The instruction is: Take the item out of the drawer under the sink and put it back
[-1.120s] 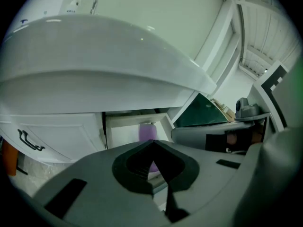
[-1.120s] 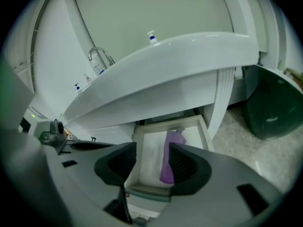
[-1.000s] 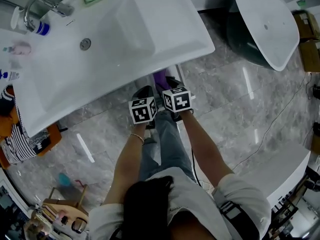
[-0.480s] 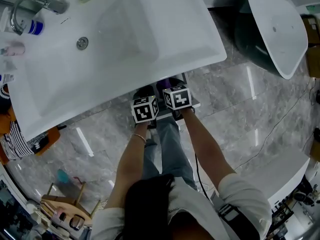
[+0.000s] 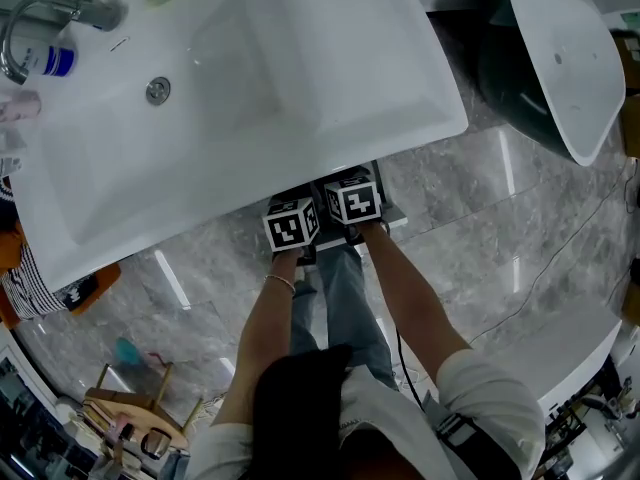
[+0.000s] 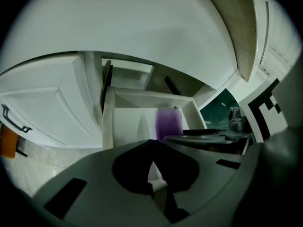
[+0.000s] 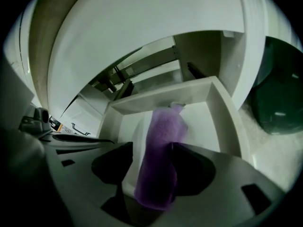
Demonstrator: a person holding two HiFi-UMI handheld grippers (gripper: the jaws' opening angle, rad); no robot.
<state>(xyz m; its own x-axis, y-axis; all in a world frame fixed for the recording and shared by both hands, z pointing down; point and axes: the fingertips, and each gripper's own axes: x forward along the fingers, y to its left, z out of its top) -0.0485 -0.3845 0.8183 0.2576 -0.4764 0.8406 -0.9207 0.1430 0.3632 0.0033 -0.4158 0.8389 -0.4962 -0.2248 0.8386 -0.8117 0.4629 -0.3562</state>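
Looking down the right tongs (image 7: 151,146), the purple item (image 7: 158,162) sits right between the jaws. They've just been opening and stand wide. There's a sliver of white showing on one side, so I'd call it released rather than gripped. The item lies in the open drawer (image 7: 227,119) under the sink (image 5: 250,78). Its long axis runs away from the tongs toward the drawer's back wall, pretty much in line with the jaws, and its near end is down by the pads.

The left tongs (image 6: 151,144) are clenched on nothing. From there the purple thing is ahead and off to the right, so the right hand is clearly the nearer one for whatever comes next. My guess is that's either squeezing to lift it or backing straight out along that axis.

The drawer is plain white inside, with nothing else in it that I can see. Room-wise there's a glossy grey marble floor (image 5: 480,218), a white cabinet door (image 6: 42,108) with a dark handle beside the drawer, and another white basin (image 5: 560,58) over to the right.
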